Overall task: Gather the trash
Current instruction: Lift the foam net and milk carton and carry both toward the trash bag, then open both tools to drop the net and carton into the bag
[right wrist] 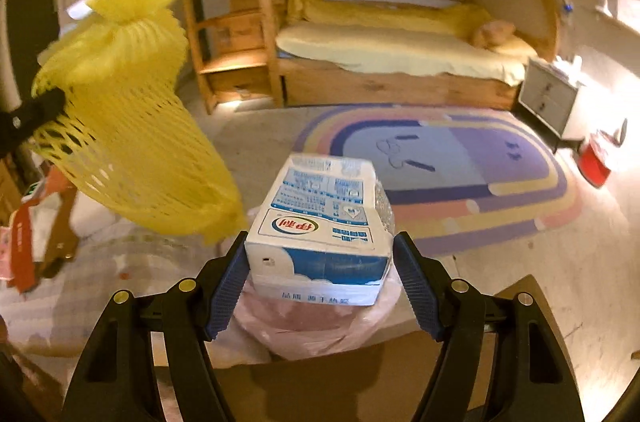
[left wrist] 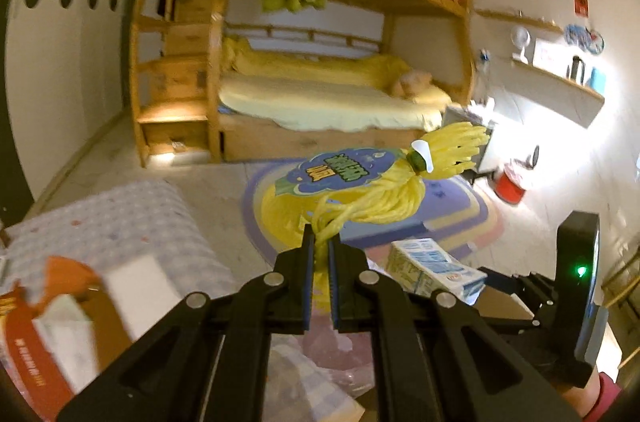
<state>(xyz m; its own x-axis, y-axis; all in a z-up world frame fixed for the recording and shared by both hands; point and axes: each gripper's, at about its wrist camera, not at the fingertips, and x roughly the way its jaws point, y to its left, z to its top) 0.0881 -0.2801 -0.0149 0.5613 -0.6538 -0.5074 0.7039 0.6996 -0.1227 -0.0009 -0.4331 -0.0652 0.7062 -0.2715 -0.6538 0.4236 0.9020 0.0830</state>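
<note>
Left wrist view: the left gripper [left wrist: 320, 246], jaws nearly together at lower centre, pinches a soft, light yellow foam-mesh fruit sleeve [left wrist: 372, 194] by its loose edge; it likely flops. In the right wrist view, the right gripper [right wrist: 320, 254] clamps a rigid blue-and-white paper milk carton [right wrist: 320, 234] by its sides above a pink-lined bin [right wrist: 316, 326].

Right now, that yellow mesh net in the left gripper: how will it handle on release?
Likely floppy: the yellow mesh net droops from the left gripper, pinched at one edge. Probably very light, being open netting. It may snag on the pads rather than drop cleanly.
</note>
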